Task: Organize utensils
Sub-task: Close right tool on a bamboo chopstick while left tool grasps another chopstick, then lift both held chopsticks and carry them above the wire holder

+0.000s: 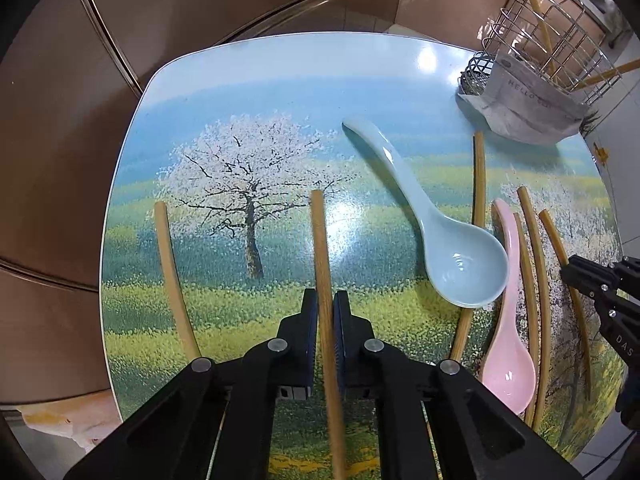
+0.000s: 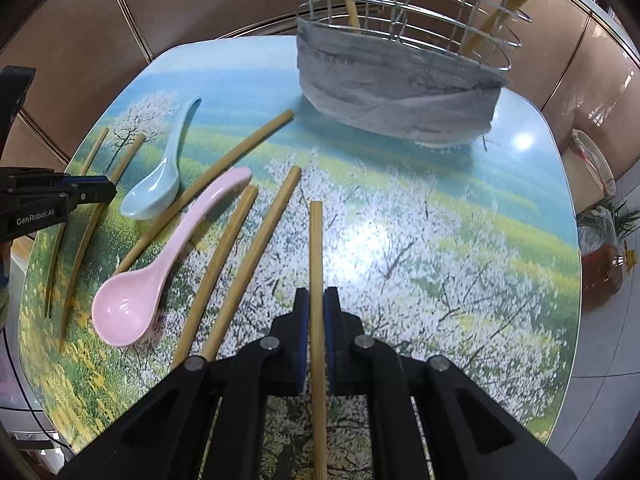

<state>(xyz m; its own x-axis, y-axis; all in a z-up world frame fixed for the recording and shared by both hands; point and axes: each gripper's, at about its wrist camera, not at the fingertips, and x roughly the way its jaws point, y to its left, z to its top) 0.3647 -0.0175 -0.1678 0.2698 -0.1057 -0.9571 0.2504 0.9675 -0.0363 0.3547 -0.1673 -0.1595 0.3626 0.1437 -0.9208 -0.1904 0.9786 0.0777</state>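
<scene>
Closest to the left wrist camera, the left gripper (image 1: 325, 300) is clamped on a bamboo chopstick (image 1: 322, 248) that runs straight ahead between its fingers over the painted table (image 1: 240, 80). Its view alone shows one more chopstick (image 1: 170, 268) lying off to its left, and "HELLO" printed on the grey cloth (image 1: 524, 104) around the wire basket (image 1: 552, 28) far ahead to its right. Likewise, the right gripper (image 2: 316, 300) pinches its own chopstick (image 2: 316, 248), with the basket (image 2: 404, 4) straight ahead holding two upright chopsticks. To its left lie the pink spoon (image 2: 160, 268) and the blue spoon (image 2: 160, 176) among loose chopsticks, all flat on the table. Only this view reads "GenRobot.AI" on the other gripper's side; the left view catches "DAS" on the right one.
</scene>
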